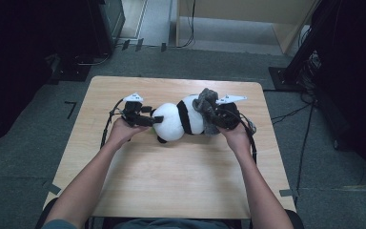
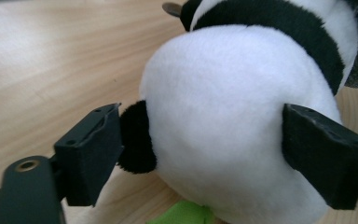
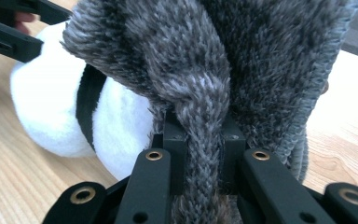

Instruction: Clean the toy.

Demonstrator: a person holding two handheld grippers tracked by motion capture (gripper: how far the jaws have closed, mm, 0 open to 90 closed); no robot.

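- Forearms come in from the bottom of the frame to mid-surface [image 1: 138,191].
- Left tool [image 1: 147,119] stands spread around the toy panda's [image 1: 176,121] white rump, pads not pressing.
- Right tool [image 1: 214,119] is pressed together, pinching a fold of the grey knitted hat [image 3: 200,140] on the panda's head, right of centre.
- Judged step: pulling the hat on or off; next, the left tool must clamp the body to steady it.

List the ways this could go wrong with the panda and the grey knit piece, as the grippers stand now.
1. The left gripper stands open around the plush panda without pressing it, so a pull may drag the toy along.
2. The right gripper pinches just a narrow fold of the grey knit fabric; it may slip or stretch.
3. The panda lies near the table's far edge and might get pushed off.
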